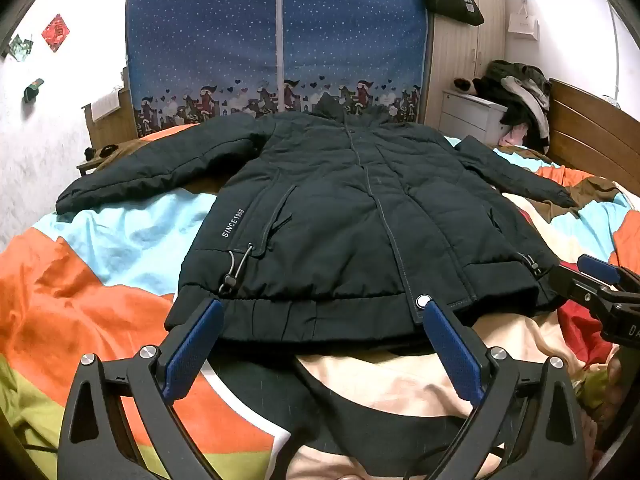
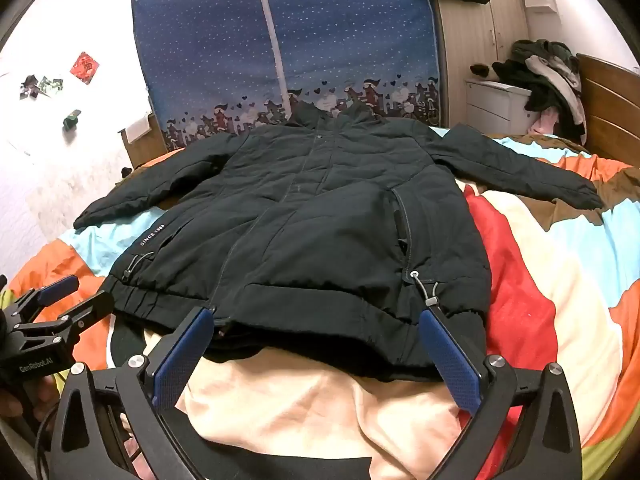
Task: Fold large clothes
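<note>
Left wrist view: looking along the left gripper (image 1: 322, 322), tongs spread wide, pinching nothing.
Jacket (image 1: 340, 208): lying flat, front up, on the patchwork bedspread (image 1: 100, 280), sleeves spreading out to both sides.
Handling: likely padded, soft, bulky, sagging when lifted.
Hem (image 1: 280, 312): sitting just beyond the pads.

Right wrist view: looking along the right gripper (image 2: 316, 324), tongs likewise spread, gripping nothing.
Right sleeve (image 2: 520, 176): stretching out over the bedspread.
Hold: probably pinching cuffs or hem corners, avoiding the toggle cord (image 2: 426, 288).
</note>
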Action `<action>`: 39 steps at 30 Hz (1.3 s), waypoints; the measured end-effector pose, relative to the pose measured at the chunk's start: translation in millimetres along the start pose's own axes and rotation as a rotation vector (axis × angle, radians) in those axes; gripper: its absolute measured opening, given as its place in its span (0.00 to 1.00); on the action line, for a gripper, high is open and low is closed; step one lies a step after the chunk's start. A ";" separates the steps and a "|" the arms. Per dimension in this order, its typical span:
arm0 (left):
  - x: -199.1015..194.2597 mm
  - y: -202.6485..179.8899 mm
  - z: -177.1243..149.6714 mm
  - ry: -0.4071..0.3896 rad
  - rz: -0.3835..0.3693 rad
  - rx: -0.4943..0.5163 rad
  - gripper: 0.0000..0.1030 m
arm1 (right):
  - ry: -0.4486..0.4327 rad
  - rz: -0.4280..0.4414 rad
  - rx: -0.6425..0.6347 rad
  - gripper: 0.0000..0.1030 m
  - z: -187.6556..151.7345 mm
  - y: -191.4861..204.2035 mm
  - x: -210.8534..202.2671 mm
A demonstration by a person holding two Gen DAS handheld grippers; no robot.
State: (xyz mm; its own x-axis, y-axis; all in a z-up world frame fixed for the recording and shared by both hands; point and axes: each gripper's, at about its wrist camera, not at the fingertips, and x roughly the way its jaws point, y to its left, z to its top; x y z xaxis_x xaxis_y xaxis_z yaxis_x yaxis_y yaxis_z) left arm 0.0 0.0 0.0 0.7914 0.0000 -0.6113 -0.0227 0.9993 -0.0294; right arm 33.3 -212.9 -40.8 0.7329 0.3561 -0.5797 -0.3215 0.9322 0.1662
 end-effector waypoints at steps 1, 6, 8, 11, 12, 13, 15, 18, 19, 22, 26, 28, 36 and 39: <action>0.0 0.0 0.0 0.001 0.000 0.000 0.95 | -0.001 0.001 0.001 1.00 0.0 -0.2 0.1; 0.0 0.0 0.0 0.001 0.000 0.001 0.95 | 0.000 0.000 0.002 1.00 0.0 -0.4 0.1; 0.1 0.0 0.0 0.001 0.000 0.000 0.95 | 0.000 0.001 0.003 1.00 -0.2 -0.5 -0.5; 0.1 0.0 0.0 0.001 0.000 0.000 0.95 | 0.004 0.001 0.004 1.00 0.2 -1.5 1.0; 0.0 0.0 0.0 0.001 0.000 0.000 0.95 | 0.004 0.001 0.005 1.00 0.0 -1.6 0.7; 0.0 0.0 0.0 0.001 0.000 0.000 0.95 | 0.003 0.002 0.005 1.00 -0.2 -1.6 0.3; 0.1 0.0 0.0 0.001 0.001 0.000 0.95 | 0.004 0.001 0.005 1.00 -0.2 -1.6 0.1; 0.1 0.0 0.0 0.001 0.001 0.001 0.95 | 0.005 0.003 0.005 1.00 -0.5 -1.8 -0.4; 0.0 0.0 0.0 0.001 0.000 0.001 0.95 | 0.005 0.003 0.006 1.00 -0.5 -2.1 -0.4; 0.0 0.0 0.0 0.001 0.000 0.001 0.95 | 0.006 0.003 0.007 1.00 -0.6 -2.4 -0.1; 0.1 0.0 0.1 0.001 0.001 0.002 0.95 | 0.007 0.003 0.008 1.00 -0.8 -2.9 0.1; 0.0 0.0 0.0 0.001 0.001 0.001 0.95 | 0.006 0.003 0.008 1.00 -0.9 -3.2 0.2; 0.0 0.0 0.0 0.001 0.001 0.001 0.95 | 0.007 0.004 0.008 1.00 -1.1 -3.3 0.0; 0.0 0.0 0.0 0.001 0.001 0.001 0.95 | 0.009 0.004 0.009 1.00 -1.0 -3.3 0.0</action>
State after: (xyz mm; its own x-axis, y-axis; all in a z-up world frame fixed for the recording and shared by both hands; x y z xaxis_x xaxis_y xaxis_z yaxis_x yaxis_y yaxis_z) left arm 0.0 0.0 0.0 0.7905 0.0005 -0.6125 -0.0224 0.9994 -0.0280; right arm 33.8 -216.0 -42.2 0.7264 0.3592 -0.5859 -0.3188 0.9314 0.1758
